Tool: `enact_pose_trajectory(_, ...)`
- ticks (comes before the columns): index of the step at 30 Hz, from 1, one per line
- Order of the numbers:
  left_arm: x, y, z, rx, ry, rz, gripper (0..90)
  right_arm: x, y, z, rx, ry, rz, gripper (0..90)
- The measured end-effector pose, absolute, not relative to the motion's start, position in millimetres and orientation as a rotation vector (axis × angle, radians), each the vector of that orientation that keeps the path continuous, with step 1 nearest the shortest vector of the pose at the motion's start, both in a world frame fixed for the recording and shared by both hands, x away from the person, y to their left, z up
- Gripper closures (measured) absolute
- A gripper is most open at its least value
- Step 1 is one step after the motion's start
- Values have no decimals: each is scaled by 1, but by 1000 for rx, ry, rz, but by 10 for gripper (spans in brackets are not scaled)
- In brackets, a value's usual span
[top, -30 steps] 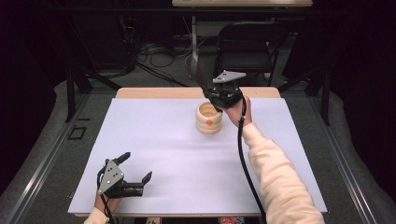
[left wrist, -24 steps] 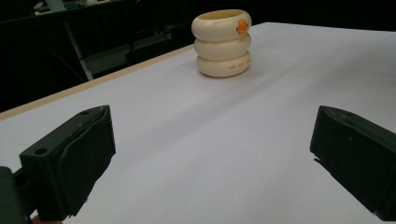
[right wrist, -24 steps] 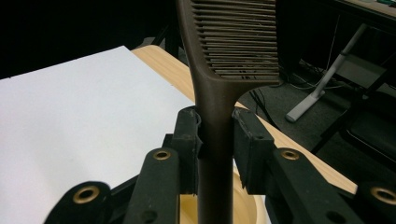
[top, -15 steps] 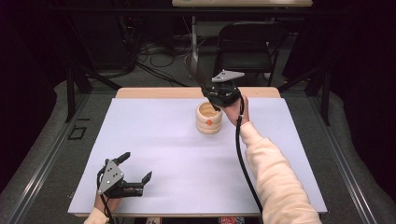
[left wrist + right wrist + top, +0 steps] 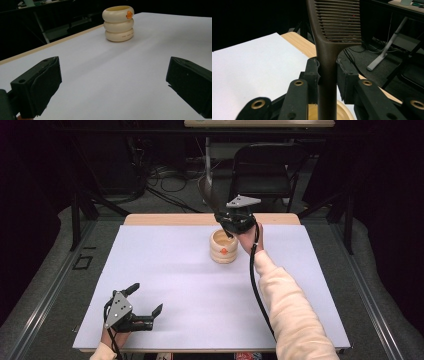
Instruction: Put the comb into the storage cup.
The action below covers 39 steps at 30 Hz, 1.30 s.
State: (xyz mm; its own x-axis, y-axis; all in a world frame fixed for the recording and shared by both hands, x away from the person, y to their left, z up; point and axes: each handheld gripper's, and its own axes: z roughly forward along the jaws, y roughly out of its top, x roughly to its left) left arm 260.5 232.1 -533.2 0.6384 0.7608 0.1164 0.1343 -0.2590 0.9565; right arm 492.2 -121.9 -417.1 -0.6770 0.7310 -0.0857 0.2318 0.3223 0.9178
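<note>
At table's 12 o'clock: right gripper (image 5: 231,231) clamps comb (image 5: 329,50) above cup (image 5: 223,247) | comb not seated yet | left gripper (image 5: 145,307) spread, idle at 7 o'clock.

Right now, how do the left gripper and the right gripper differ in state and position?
The left gripper is open, nothing between its fingers; the right gripper is shut on the handle of a brown slotted spatula. The left gripper sits low at the near edge of the table; the right gripper is raised at the far side, over the cream holder. Both are black and hand-held.
</note>
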Motion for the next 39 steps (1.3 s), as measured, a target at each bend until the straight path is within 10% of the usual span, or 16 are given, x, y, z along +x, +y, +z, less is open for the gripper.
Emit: enact_pose_trajectory(39,261,232,-533,1757,727,711,0,501,-113,-434,799,2061,1413,722)
